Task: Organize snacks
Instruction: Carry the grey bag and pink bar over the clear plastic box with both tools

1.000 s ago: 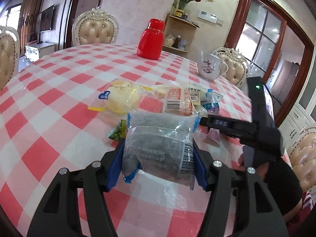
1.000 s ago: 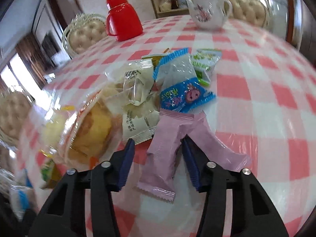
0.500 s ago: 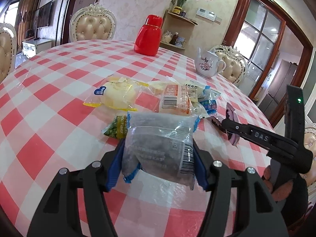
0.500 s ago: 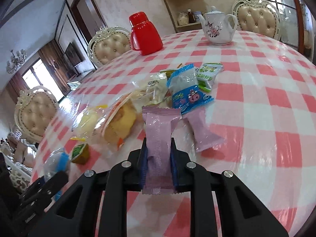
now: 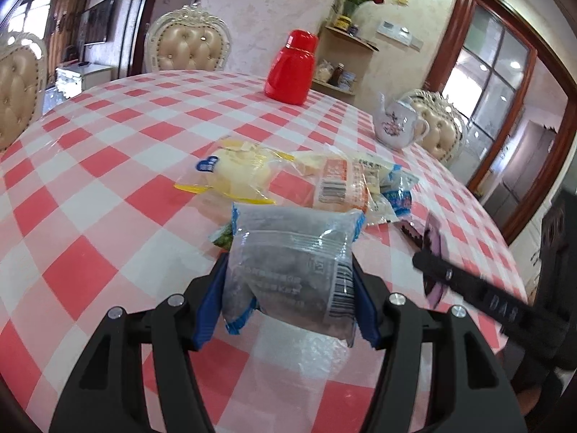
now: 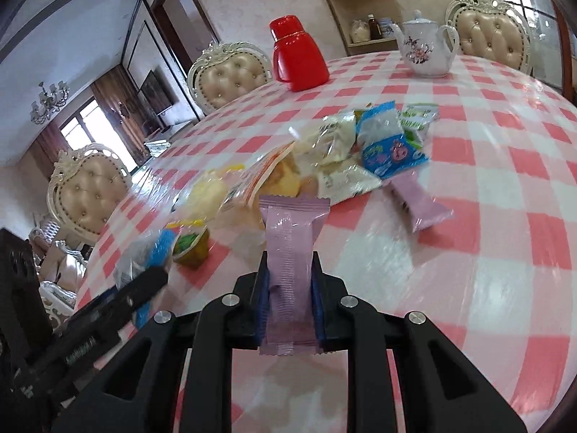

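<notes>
Clear dark-filled packet [image 5: 292, 270] pinched inside left gripper [image 5: 288, 281]; purple wafer packet [image 6: 290, 270] clamped upright in right gripper [image 6: 290, 310].

Tabletop [image 5: 108, 151]: red-and-white checks. Jug [image 5: 290, 67]: plain red. Teapot [image 6: 424, 49]: white, floral motif. Held wrapper [image 6: 292, 270]: pale purple; second purple wrapper [image 6: 418, 200] alike. Held pouch [image 5: 292, 270]: clear, blue-edged, dark contents, perhaps grey-black. Tongs' pads [image 5: 211, 303]: blue.

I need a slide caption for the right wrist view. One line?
Right gripper jaws clamp a pink wafer packet above the checked table, snack pile beyond.
</notes>
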{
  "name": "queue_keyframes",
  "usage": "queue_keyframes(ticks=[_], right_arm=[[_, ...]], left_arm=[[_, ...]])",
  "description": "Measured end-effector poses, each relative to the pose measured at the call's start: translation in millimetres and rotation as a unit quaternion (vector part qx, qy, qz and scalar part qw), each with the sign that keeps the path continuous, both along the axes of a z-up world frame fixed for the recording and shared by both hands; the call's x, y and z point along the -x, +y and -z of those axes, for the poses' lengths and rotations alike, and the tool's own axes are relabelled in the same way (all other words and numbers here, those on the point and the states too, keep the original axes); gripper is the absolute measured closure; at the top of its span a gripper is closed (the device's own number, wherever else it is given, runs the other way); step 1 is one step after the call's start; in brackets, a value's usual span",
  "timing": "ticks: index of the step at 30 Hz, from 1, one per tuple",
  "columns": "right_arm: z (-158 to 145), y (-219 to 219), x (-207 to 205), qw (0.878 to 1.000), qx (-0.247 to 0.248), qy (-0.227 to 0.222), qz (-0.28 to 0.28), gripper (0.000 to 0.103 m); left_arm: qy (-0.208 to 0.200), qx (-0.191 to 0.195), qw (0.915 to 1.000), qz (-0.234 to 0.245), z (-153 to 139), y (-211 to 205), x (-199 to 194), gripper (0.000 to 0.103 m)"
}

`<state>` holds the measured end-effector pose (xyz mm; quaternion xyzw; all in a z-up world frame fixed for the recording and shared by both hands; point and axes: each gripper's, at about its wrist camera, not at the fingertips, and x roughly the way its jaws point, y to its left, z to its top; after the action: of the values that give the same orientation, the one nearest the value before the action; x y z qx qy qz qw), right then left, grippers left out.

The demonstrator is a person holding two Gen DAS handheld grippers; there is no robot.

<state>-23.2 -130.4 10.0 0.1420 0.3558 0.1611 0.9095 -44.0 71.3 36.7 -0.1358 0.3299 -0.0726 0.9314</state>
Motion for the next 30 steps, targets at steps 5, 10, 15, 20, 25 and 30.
queue_keyframes(ticks=[5, 10, 15, 20, 25, 30], right_arm=[[4.0, 5.3, 10.2, 1.0, -0.013, 0.004, -0.01, 0.083], [6.2, 13.2, 18.7, 0.999, -0.029, 0.009, -0.028, 0.083], [4.3, 25.8, 29.8, 0.998, -0.046, 0.007, -0.051, 0.083], [0.1, 53.8, 47.4, 0.994, -0.055, 0.004, -0.091, 0.083], [-3.3, 92.8, 66.9, 0.988, -0.058, 0.003, -0.143, 0.083], [-7.5, 134.1, 92.0, 0.98, -0.043, 0.0, -0.194, 0.083]], left_arm=[[-0.002, 0.018, 0.9995, -0.026, -1.8, 10.5, 20.8, 0.041], [-0.001, 0.011, 0.9992, -0.039, -6.4, 18.3, 46.8, 0.041], [0.002, -0.009, 0.998, -0.062, -14.9, 37.2, 73.3, 0.041], [0.005, -0.036, 0.9957, -0.085, -19.5, 59.0, 102.6, 0.041], [0.01, -0.051, 0.9924, -0.111, -22.1, 87.9, 133.1, 0.041], [0.013, -0.056, 0.9878, -0.144, -24.1, 125.4, 162.5, 0.041]])
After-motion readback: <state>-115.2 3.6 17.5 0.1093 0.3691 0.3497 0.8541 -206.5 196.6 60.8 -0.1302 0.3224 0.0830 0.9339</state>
